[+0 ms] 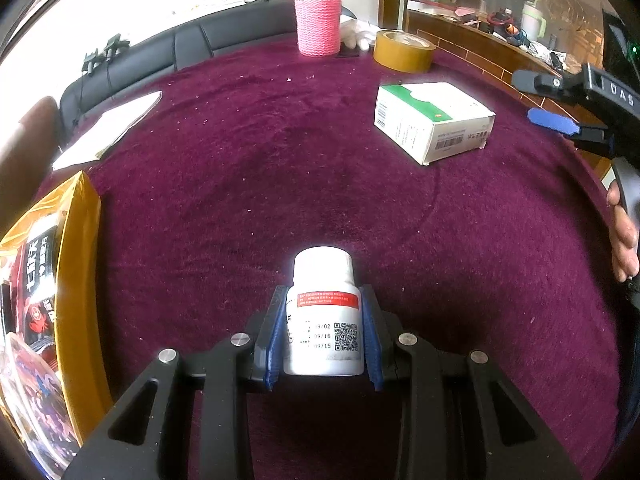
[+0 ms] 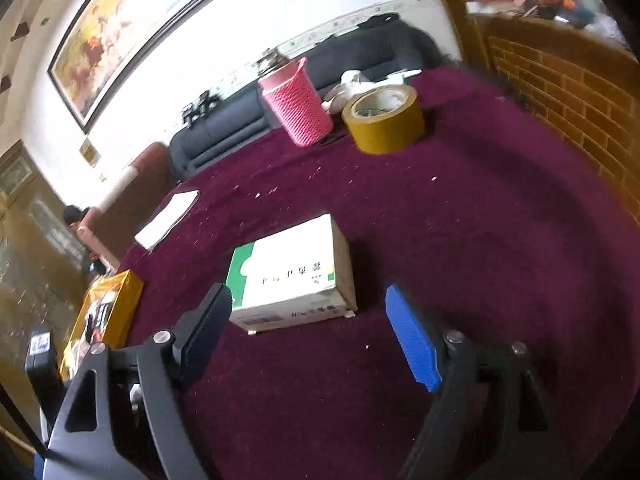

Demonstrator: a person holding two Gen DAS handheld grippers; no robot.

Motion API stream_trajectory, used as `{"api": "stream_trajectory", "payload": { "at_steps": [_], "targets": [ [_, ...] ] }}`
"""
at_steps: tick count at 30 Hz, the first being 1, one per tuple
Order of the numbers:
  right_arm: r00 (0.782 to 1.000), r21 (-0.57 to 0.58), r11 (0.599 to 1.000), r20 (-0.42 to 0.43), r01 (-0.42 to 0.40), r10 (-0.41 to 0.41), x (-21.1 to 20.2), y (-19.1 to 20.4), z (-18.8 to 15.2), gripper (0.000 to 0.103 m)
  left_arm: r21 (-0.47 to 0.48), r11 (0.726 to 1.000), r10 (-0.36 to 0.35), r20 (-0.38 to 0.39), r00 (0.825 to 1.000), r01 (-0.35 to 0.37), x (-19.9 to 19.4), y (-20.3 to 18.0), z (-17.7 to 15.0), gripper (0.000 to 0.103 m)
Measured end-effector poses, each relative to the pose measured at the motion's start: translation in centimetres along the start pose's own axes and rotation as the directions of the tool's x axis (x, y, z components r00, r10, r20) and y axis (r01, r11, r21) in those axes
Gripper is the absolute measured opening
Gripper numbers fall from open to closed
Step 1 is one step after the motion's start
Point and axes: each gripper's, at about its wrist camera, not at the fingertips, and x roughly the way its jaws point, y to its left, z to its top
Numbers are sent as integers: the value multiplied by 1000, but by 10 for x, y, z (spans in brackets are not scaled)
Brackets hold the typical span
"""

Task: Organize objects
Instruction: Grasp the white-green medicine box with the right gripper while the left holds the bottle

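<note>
Left gripper (image 1: 323, 330): pinched on a bottle (image 1: 324, 316), which is held upright between its blue ribbed pads (image 1: 276, 344), low over the near part of the cloth (image 1: 280, 168). Bottle: white plastic, cylindrical, rounded cap, red label band, printed dates and a QR code. Right gripper (image 2: 316, 334): spread wide, nothing between its fingers; a box (image 2: 294, 276) is seen just beyond the gap, nearer the left finger, apart from both. Blue ribbed pad (image 2: 414, 340) noted on the right finger. Box: rectangular card, white with a green corner, barcode on one side, laid flat on the cloth; in the left view (image 1: 430, 120) it is found well beyond the bottle and to the right. Cloth: deep purple plush, flecked with pale crumbs. Tape (image 2: 384, 118): wide tan roll, laid flat at the far side. Flask (image 1: 318, 14): upright, in a pink knitted sleeve, metal top, beside the tape. Packet (image 1: 52, 280): glossy, yellow-edged, at the left rim of the cloth. Papers (image 1: 108, 128): white sheets, flat, far left.
</note>
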Motion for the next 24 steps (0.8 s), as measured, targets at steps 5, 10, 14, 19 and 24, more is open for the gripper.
{"api": "stream_trajectory", "payload": {
  "at_steps": [5, 10, 14, 19, 24],
  "targets": [
    [999, 32, 999, 10, -37, 36, 1, 12, 13, 81, -13, 1000, 4, 19, 1000, -4, -2, 0, -3, 29],
    [995, -69, 994, -40, 89, -92, 35, 32, 28, 82, -21, 1000, -11, 45, 999, 12, -3, 3, -7, 29],
    [979, -33, 990, -147, 140, -144, 70, 18, 30, 82, -7, 1000, -7, 64, 998, 8, -4, 2, -10, 29],
    [988, 114, 988, -122, 106, -92, 82, -13, 47, 82, -3, 1000, -18, 69, 997, 19, -5, 3, -10, 29],
    [967, 239, 971, -240, -22, 81, 95, -16, 30, 82, -4, 1000, -25, 69, 997, 25, -5, 4, -11, 29]
  ]
}}
